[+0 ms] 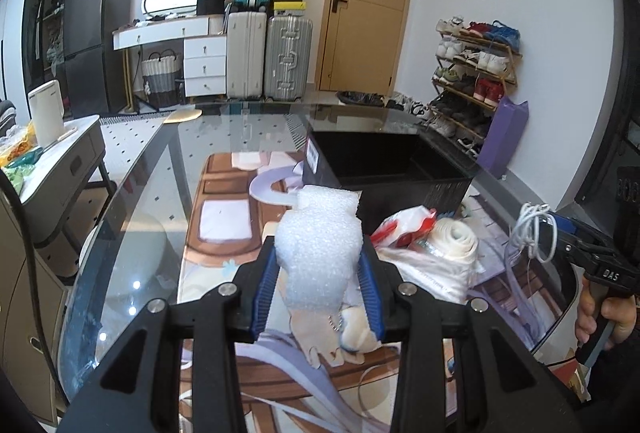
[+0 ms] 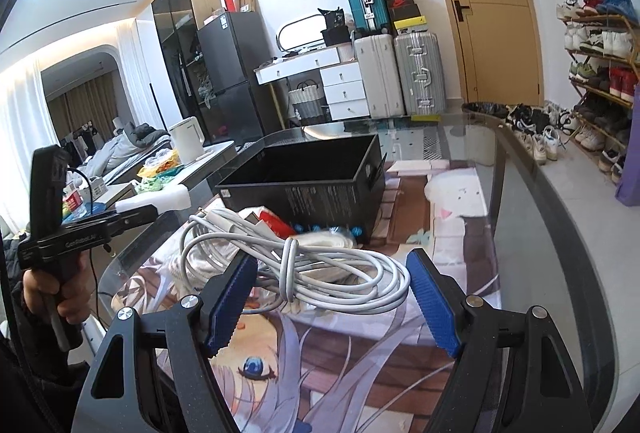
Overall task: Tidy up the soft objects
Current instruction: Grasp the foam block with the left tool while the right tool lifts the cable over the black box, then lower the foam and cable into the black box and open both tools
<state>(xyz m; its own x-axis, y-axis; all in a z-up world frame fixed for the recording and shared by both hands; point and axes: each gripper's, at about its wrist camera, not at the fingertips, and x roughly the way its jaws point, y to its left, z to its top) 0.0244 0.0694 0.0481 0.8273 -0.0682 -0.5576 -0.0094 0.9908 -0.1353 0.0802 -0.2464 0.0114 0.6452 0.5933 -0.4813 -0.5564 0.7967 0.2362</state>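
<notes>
White foam wad (image 1: 320, 253) – crumpled, bubbly – sits clenched in my left gripper (image 1: 318, 291); my right gripper (image 2: 332, 297), marked "DAS", grasps a coiled white cable (image 2: 320, 269).

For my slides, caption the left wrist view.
Left gripper shut on white foam above the table, black box just beyond.

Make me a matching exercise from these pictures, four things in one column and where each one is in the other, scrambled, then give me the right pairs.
Things:
1. foam piece
2. white cable
3. black box
4. red and white packet

Places:
A. lying on the table in front of the box
B. between the right gripper's fingers
C. clamped in the left gripper
D. standing open on the glass table

Pairs: 1-C, 2-B, 3-D, 4-A
</notes>
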